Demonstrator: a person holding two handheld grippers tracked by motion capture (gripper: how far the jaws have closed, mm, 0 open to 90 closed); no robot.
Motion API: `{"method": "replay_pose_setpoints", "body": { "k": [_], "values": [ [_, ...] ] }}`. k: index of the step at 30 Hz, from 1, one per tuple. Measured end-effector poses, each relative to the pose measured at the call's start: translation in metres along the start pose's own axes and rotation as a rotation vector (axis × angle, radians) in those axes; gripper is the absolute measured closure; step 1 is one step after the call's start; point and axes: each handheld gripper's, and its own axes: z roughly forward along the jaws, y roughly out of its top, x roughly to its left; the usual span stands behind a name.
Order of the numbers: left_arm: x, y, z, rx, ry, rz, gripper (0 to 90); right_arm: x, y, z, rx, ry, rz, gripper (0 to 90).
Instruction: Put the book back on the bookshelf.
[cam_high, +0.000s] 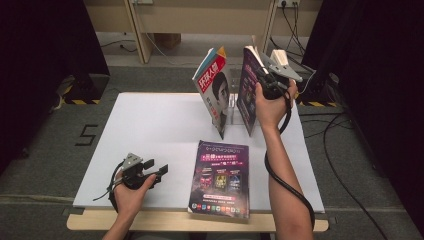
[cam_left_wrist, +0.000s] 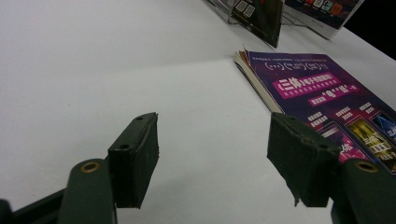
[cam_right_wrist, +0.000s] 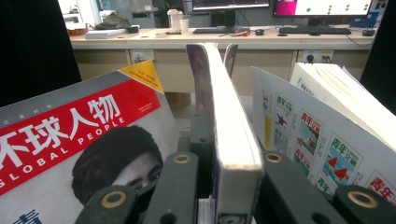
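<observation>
The right gripper (cam_high: 266, 75) pinches a thick purple-covered book (cam_right_wrist: 229, 135) upright in the clear wire rack (cam_high: 232, 107), just beside a glossy magazine (cam_high: 212, 87) reading "GLOBAL PEOPLE". Nearer than the rack, another purple book (cam_high: 220, 177) lies flat on the white board (cam_high: 150, 135); the left gripper (cam_left_wrist: 212, 154) beside it has its pads spread, holding nothing.

A purple book (cam_high: 248, 95) with a thick white block of pages (cam_right_wrist: 231, 135) stands upright on its bottom edge near the far right corner of the white table (cam_high: 150, 135), just right of a red magazine (cam_high: 214, 87) that leans there.
</observation>
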Motion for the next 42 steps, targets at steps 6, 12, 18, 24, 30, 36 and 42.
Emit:
{"method": "replay_pose_setpoints", "body": {
  "k": [6, 12, 18, 24, 30, 36, 42],
  "values": [
    [0.001, 0.000, -0.001, -0.003, 0.001, -0.001, 33.1, 0.000, 0.001, 0.004, 0.008, -0.002, 0.009, 82.9],
    [0.001, 0.001, -0.001, -0.007, 0.001, -0.002, 33.2, -0.002, 0.003, 0.008, -0.003, -0.014, -0.002, 82.9],
    [0.000, 0.000, 0.000, -0.003, -0.001, -0.003, 33.2, -0.004, 0.003, 0.011, 0.000, -0.020, -0.003, 82.9],
    [0.000, 0.000, 0.000, 0.000, -0.002, -0.004, 33.1, -0.005, 0.003, 0.016, 0.007, -0.030, 0.000, 82.8],
    [0.001, 0.000, -0.001, -0.005, 0.000, -0.003, 33.1, -0.004, 0.002, 0.020, 0.011, -0.033, 0.007, 82.8],
    [0.001, 0.000, 0.000, -0.002, -0.002, -0.004, 33.1, -0.002, 0.003, 0.027, 0.012, -0.038, -0.010, 82.9],
    [0.001, 0.000, -0.001, -0.005, -0.002, -0.004, 33.1, -0.002, 0.004, 0.030, 0.006, -0.045, -0.007, 82.8]
  ]
}}
